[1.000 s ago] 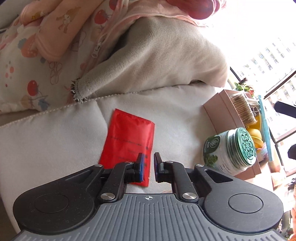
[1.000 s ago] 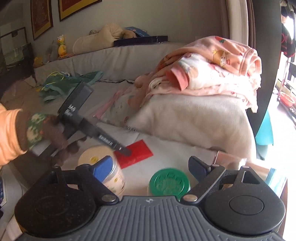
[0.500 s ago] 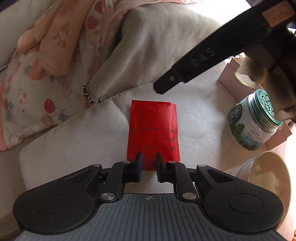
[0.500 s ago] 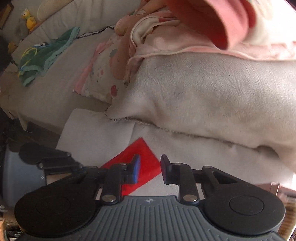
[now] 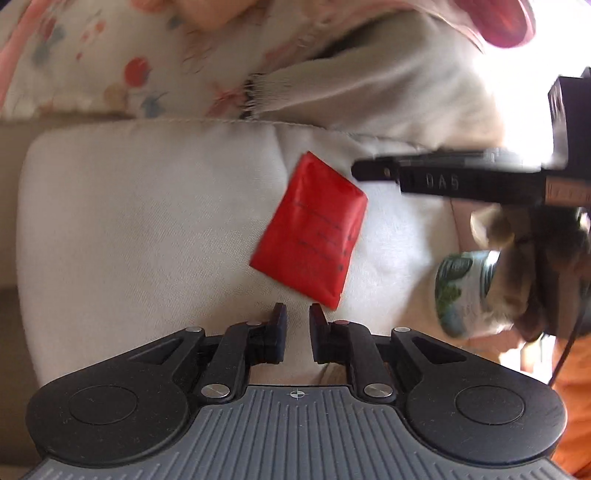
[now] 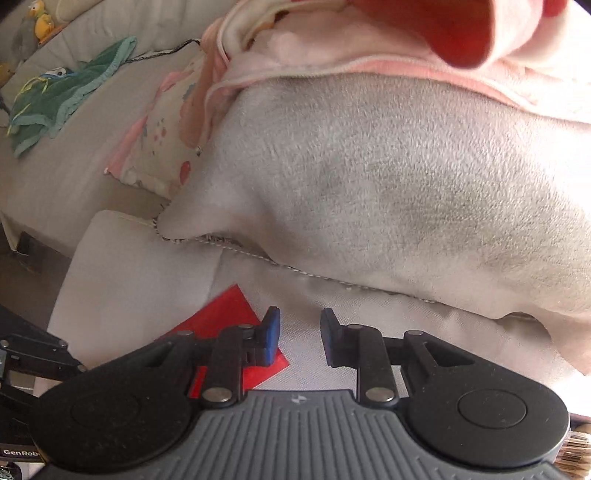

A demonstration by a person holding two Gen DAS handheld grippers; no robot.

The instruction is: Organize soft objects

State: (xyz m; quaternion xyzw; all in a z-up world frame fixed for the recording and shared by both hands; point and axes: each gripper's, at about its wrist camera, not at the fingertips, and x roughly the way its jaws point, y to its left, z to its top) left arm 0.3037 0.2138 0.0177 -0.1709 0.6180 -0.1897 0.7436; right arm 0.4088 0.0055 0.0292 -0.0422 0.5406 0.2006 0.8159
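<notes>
A grey fleece blanket [image 6: 388, 177] lies heaped on the sofa, with pink printed cloths [image 6: 332, 40] on top; it also shows in the left wrist view [image 5: 369, 81]. A flat red packet [image 5: 312, 229] lies on the pale cushion [image 5: 147, 221]; it shows partly in the right wrist view [image 6: 225, 314]. My left gripper [image 5: 295, 314] is slightly open and empty, just short of the packet. My right gripper [image 6: 300, 319] is slightly open and empty, low over the cushion by the packet's corner, facing the blanket edge. The right gripper's body shows in the left wrist view [image 5: 461, 181].
A green-lidded jar [image 5: 465, 291] sits at the right past the cushion. A flowered pillow [image 6: 166, 147] lies left of the blanket. A green cloth [image 6: 62, 92] and a yellow toy [image 6: 40, 18] sit far back left on the sofa.
My left gripper has drawn back from the red packet and turned. My right gripper closed to a narrow gap and dropped low toward the blanket edge.
</notes>
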